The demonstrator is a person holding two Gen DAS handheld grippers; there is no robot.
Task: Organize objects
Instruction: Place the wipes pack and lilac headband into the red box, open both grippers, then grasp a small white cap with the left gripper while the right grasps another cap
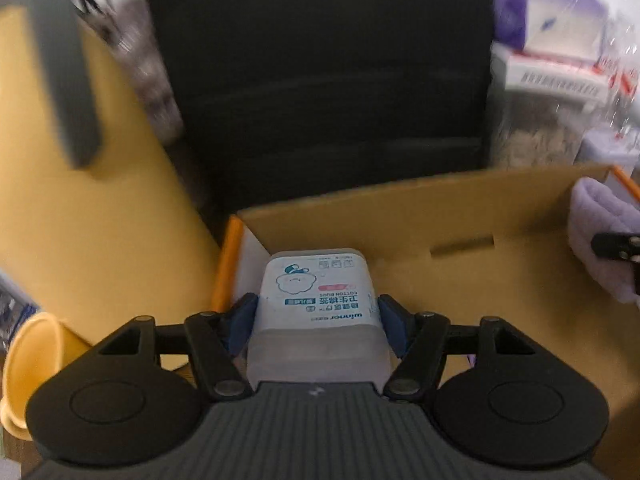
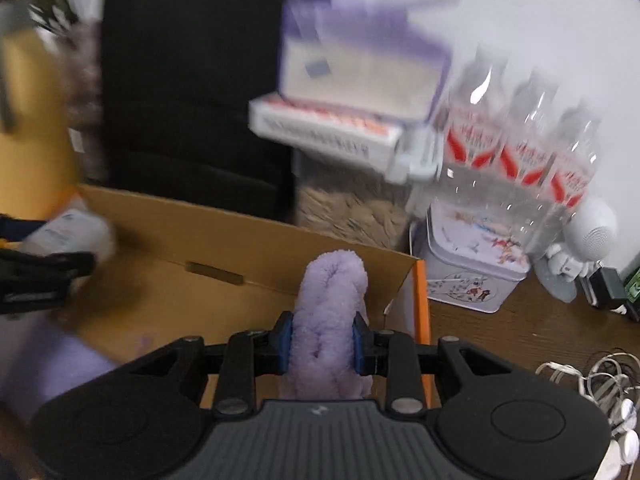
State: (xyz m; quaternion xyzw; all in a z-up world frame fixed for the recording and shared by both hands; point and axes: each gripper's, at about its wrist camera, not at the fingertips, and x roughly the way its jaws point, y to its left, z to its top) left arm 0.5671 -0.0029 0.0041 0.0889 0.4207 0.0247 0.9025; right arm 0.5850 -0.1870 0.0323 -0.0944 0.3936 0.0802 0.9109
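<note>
My left gripper (image 1: 318, 316) is shut on a white plastic box of cotton buds (image 1: 316, 292), its blue pads pressing both sides, above the left end of an open cardboard box (image 1: 460, 216). My right gripper (image 2: 322, 342) is shut on a fluffy lilac cloth (image 2: 330, 312), held over the right end of the same cardboard box (image 2: 240, 248). The lilac cloth (image 1: 600, 236) and a bit of the right gripper's black frame show at the right edge of the left wrist view. The cotton bud box (image 2: 68, 228), blurred, appears at the left of the right wrist view.
A black chair back (image 1: 320, 60) stands behind the box. Clear bottles with red labels (image 2: 520, 152), stacked boxes (image 2: 352, 92) and a white tin (image 2: 472, 264) crowd the right. Tangled white cables (image 2: 592, 384) lie on the wooden desk. A yellow cup (image 1: 36, 360) sits at the lower left.
</note>
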